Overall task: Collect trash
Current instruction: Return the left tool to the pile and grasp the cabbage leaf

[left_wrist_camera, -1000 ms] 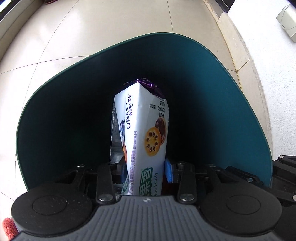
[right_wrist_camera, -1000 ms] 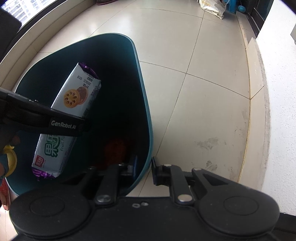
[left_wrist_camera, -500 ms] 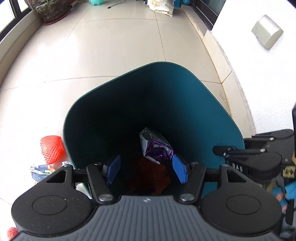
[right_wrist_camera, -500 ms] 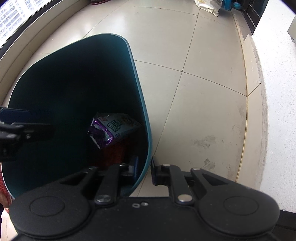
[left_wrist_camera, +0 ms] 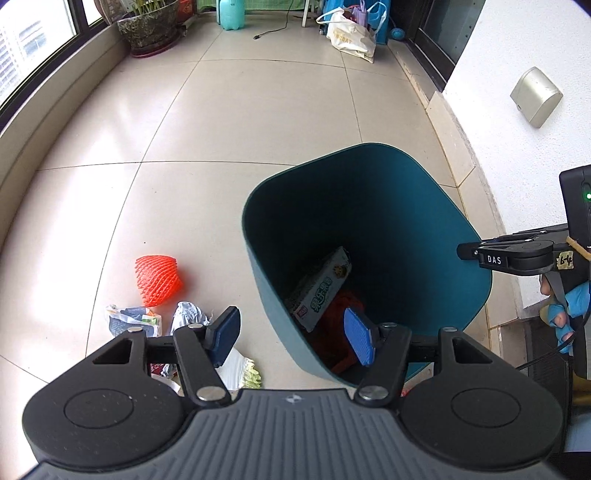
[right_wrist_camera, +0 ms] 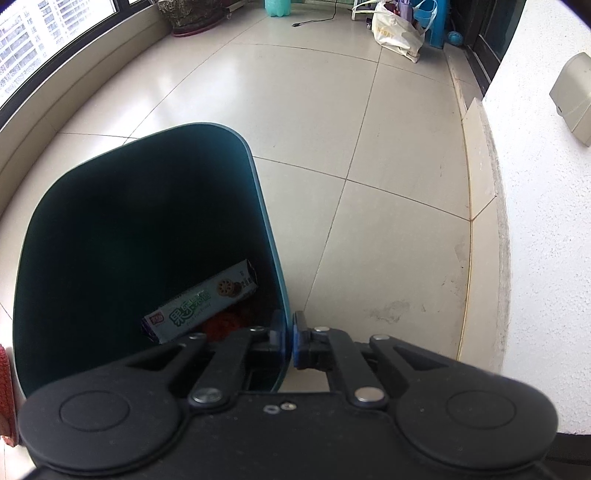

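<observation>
A teal bin (left_wrist_camera: 369, 199) stands on the tiled floor. Inside it a white and purple cookie packet (left_wrist_camera: 320, 291) lies slanted on a red net (left_wrist_camera: 341, 332). My left gripper (left_wrist_camera: 291, 338) hangs open above the bin's near left wall, with nothing held. My right gripper (right_wrist_camera: 290, 339) is shut on the bin's (right_wrist_camera: 147, 206) right rim, one pad inside and one outside. The right wrist view also shows the cookie packet (right_wrist_camera: 203, 312) at the bottom. From the left wrist view the right gripper (left_wrist_camera: 466, 252) reaches the rim from the right.
Left of the bin lie an orange-red foam net (left_wrist_camera: 157, 280), crumpled wrappers (left_wrist_camera: 133, 323) and a white and green scrap (left_wrist_camera: 242, 369). A white wall (left_wrist_camera: 517, 44) runs along the right. A plant pot (left_wrist_camera: 151, 26) and a white bag (left_wrist_camera: 351, 37) stand far back.
My left gripper opened and let the cookie packet drop into the bin, then rose and drew back to the left. The right gripper closed tight on the rim.
</observation>
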The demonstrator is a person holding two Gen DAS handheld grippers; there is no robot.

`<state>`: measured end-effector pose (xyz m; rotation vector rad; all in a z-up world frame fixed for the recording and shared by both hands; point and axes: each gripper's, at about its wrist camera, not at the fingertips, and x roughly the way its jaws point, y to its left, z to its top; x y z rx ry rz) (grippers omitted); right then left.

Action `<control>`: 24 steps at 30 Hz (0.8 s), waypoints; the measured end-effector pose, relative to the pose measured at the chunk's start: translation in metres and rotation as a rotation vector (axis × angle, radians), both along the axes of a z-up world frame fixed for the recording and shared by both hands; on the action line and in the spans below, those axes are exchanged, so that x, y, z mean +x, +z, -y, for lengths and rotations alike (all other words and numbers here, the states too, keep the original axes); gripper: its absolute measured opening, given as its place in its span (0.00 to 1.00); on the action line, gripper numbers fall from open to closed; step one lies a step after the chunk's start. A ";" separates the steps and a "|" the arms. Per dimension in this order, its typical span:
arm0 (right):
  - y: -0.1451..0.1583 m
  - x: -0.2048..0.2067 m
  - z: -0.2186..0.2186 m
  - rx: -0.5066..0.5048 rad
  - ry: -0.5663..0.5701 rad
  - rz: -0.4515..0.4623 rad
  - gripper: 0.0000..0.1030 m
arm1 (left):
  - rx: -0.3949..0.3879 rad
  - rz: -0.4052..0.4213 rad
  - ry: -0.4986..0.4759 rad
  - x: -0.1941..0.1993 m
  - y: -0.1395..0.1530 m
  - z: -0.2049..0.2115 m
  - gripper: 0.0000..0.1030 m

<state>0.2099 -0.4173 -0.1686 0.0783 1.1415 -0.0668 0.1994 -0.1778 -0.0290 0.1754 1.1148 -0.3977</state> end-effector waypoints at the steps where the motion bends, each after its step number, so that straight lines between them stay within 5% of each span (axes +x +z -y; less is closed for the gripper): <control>1: -0.001 -0.001 -0.001 -0.007 0.006 0.002 0.03 | -0.002 0.003 0.010 -0.002 0.003 -0.005 0.59; 11: 0.014 -0.004 -0.013 -0.003 0.018 0.012 0.03 | 0.022 0.013 0.167 -0.001 -0.003 -0.083 0.62; 17: 0.013 -0.005 -0.004 0.005 0.017 0.016 0.03 | 0.016 -0.048 0.221 0.018 -0.061 -0.109 0.71; 24: 0.015 -0.005 -0.001 0.005 0.061 0.009 0.03 | 0.078 -0.170 0.193 0.035 -0.170 -0.116 0.71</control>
